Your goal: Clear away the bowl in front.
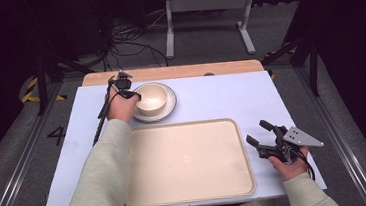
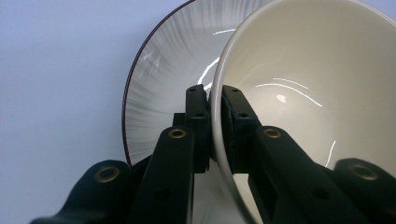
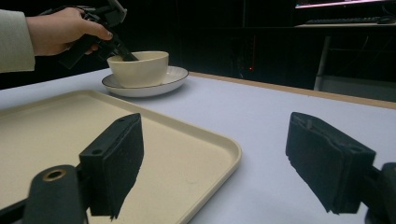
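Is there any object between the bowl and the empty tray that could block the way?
Nothing visible does. The left claw is shut on the bowl rim, the bowl sits on its plate, and the table toward the tray is bare.

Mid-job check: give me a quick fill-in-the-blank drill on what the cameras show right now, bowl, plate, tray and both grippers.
1. The left gripper is shut on the bowl's ____.
2. The bowl sits on a ____ with a dark edge.
3. The right gripper hangs with its jaws ____, beside the tray.
4. The tray holds ____.

Missing words: rim; plate; open; nothing
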A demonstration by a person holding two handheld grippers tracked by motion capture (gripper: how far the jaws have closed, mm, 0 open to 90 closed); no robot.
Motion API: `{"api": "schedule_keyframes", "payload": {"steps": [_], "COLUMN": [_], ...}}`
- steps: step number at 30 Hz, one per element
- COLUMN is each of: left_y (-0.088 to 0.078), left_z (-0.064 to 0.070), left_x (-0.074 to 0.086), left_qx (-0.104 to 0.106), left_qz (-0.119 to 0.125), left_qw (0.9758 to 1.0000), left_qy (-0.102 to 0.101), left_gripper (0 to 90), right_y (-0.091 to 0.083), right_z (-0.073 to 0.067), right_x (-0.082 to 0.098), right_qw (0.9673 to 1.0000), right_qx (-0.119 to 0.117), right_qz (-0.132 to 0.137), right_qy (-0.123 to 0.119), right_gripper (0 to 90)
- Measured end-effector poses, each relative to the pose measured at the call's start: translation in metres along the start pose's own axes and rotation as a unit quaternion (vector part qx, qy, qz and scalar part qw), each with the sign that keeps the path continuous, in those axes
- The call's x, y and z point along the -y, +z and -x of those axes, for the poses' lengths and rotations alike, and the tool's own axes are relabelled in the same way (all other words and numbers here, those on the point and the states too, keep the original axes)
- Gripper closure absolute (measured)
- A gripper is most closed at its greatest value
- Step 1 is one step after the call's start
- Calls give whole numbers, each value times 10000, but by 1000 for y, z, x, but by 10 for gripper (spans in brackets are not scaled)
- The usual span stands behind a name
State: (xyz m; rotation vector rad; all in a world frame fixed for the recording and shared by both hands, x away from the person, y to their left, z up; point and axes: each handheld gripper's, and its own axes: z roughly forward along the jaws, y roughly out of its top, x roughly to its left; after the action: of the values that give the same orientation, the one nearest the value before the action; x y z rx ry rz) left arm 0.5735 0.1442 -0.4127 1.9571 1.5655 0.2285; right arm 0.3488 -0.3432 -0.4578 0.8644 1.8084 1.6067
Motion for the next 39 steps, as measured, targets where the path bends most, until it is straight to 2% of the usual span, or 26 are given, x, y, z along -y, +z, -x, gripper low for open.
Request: {"api": "schedule_keyframes", "payload": {"steps": [4, 7, 13, 19, 22, 27, 31, 39], "left_y": [-1, -2, -11, -19, -28, -41, -51, -65], "left_z": [1, 2, 6, 4, 3, 5, 6, 9], "left_x": [0, -1, -3, -5, -7, -12, -15, -17], "left_qx": [7, -3, -141, -158, -41, -116, 36, 128], "left_qz": [-9, 87, 234, 262, 340, 330, 370, 493], "left_qw": [10000, 9999, 9996, 9995, 9994, 9992, 9992, 9985], "left_qy": [-55, -74, 19, 43, 7, 167, 121, 180], "left_gripper": [832, 832, 823, 817, 817, 816, 816, 816], "right_y": [0, 0, 0, 0, 1, 1, 1, 1], "right_z": [0, 0, 0, 0, 0, 0, 0, 0], "right_x": [0, 0, 0, 0, 0, 0, 0, 0], "right_qw": [10000, 10000, 10000, 10000, 10000, 10000, 10000, 10000], "right_qx": [7, 5, 6, 8, 9, -5, 1, -3], "right_qz": [3, 3, 6, 4, -13, -45, -39, -30], "right_qy": [-2, -2, 2, -6, 15, 0, 19, 20], "right_gripper": [196, 197, 198, 198, 200, 199, 199, 198]}}
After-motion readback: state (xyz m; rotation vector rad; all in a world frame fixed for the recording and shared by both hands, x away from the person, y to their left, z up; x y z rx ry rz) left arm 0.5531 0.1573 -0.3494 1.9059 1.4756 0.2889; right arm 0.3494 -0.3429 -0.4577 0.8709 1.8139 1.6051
